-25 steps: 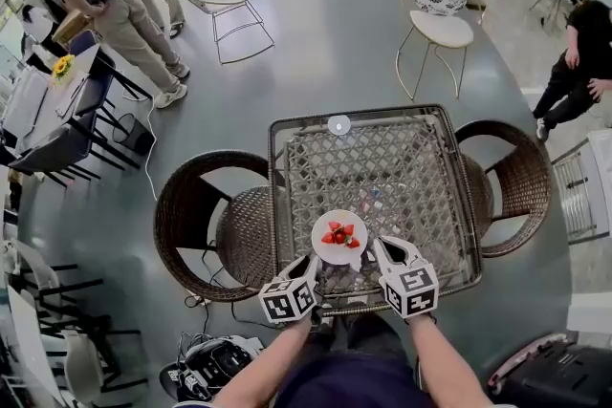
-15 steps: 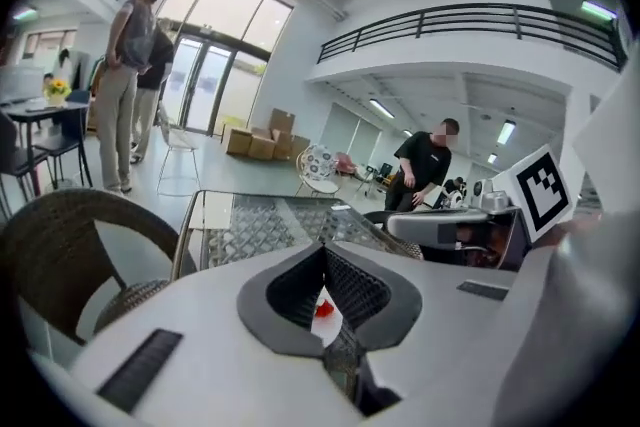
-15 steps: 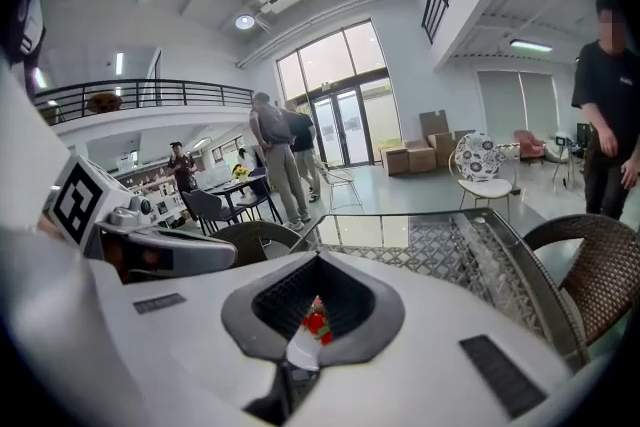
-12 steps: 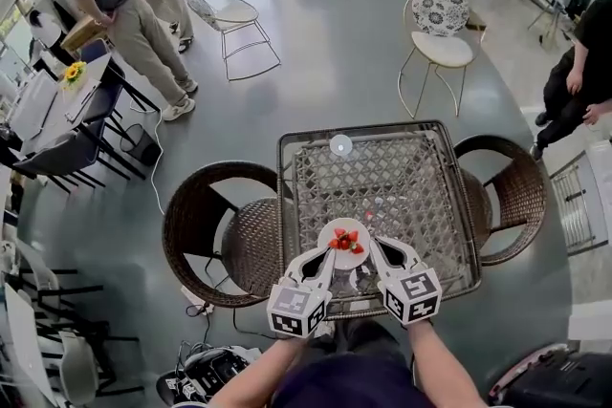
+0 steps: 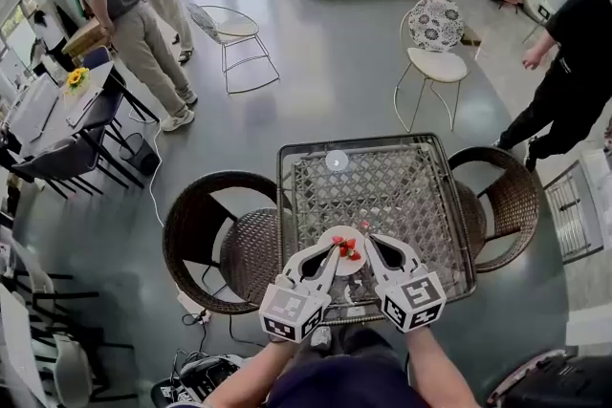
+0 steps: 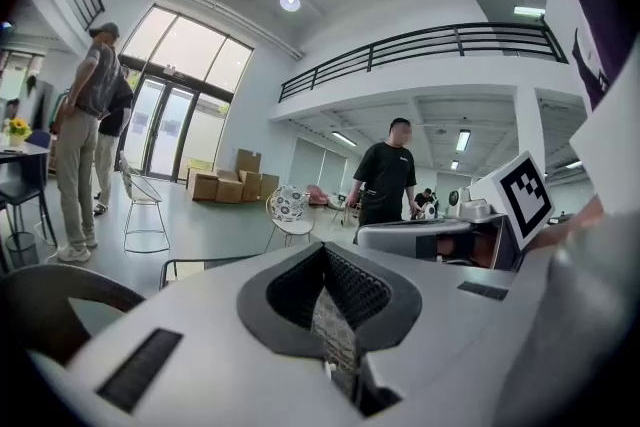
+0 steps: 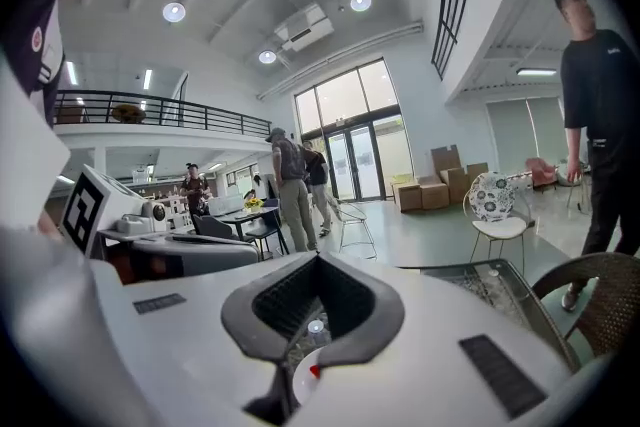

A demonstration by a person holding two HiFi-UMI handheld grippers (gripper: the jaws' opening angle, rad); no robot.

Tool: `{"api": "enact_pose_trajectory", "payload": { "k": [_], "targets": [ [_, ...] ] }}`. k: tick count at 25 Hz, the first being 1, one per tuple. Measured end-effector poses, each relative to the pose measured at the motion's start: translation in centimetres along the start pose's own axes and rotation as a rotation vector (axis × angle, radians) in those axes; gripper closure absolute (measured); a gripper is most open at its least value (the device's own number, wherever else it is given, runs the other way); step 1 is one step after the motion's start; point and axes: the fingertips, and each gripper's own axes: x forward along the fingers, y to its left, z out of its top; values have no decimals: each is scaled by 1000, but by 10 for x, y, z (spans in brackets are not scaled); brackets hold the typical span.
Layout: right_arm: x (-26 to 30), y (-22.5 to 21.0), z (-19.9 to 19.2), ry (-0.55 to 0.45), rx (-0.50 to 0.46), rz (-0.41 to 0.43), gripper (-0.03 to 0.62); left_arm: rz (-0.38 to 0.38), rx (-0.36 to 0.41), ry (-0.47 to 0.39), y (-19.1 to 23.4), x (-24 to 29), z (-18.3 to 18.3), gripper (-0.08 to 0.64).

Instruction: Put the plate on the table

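Note:
A small white plate [image 5: 342, 253] carrying red strawberry pieces [image 5: 345, 248] hangs over the near part of the glass-topped lattice table [image 5: 402, 186]. My left gripper [image 5: 325, 263] is shut on the plate's left rim, and my right gripper [image 5: 370, 250] is shut on its right rim. In the left gripper view the jaws meet around a thin white edge of the plate [image 6: 326, 371]. Through the right gripper [image 7: 300, 355] I see a bit of the plate [image 7: 305, 377] with a red piece on it.
A small round white object [image 5: 337, 161] lies at the table's far edge. Wicker chairs stand to the left [image 5: 206, 234] and right [image 5: 507, 191] of the table. Further off are two white chairs [image 5: 435, 38], one person at the left [image 5: 124, 10] and another at the right [image 5: 564, 76].
Both grippers keep hold of the plate over the table's near part and look slightly bigger in view. The person in black at the right has straightened and stepped away.

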Motion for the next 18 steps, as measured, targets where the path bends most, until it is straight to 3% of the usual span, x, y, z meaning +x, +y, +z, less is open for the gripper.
{"api": "enact_pose_trajectory", "payload": {
  "k": [18],
  "targets": [
    [-10,15,16,-40,-32,8,588,-39,22,-6,-11,-13,8,552]
  ]
}}
